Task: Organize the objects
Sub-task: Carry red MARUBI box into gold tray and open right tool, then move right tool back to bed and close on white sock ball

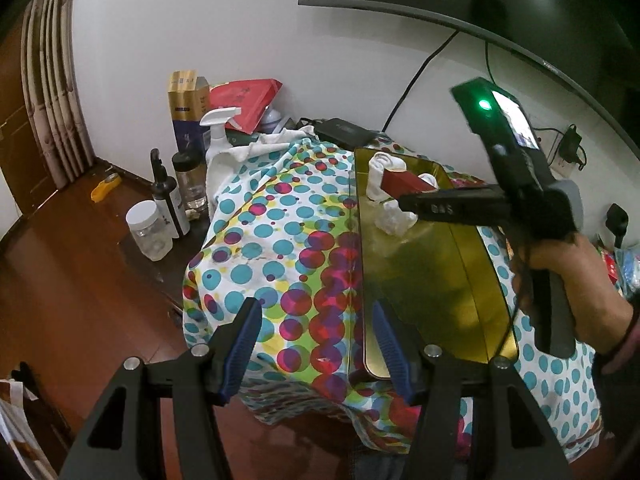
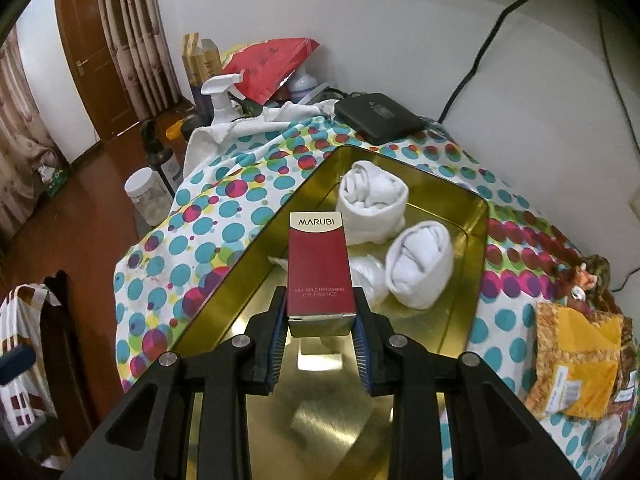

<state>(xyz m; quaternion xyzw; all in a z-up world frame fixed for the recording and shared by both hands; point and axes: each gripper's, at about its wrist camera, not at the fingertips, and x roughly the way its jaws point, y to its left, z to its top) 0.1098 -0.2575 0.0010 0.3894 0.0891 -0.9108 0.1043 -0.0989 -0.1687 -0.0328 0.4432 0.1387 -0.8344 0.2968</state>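
Note:
A gold metal tin point(image 2: 460, 280) lies on a table with a polka-dot cloth point(image 2: 224, 208). Two rolled white socks point(image 2: 372, 200) point(image 2: 420, 268) lie at its far end. My right gripper point(image 2: 320, 308) is shut on a red MARUBI eye essence box point(image 2: 318, 268) and holds it over the tin, near the socks. In the left wrist view the right gripper point(image 1: 404, 202) reaches over the tin point(image 1: 424, 276) with the red box point(image 1: 404, 182) at its tip. My left gripper point(image 1: 316, 320) is open and empty above the cloth's near edge, beside the tin's left rim.
A black router-like box point(image 2: 380, 114) sits behind the tin by the wall. A spray bottle point(image 2: 222, 96), dark bottles point(image 1: 168, 196), a plastic jar point(image 1: 150, 230) and cartons point(image 1: 188, 108) stand at the left. Yellow packets point(image 2: 580, 364) lie at the right. A chair point(image 2: 60, 340) stands at the left.

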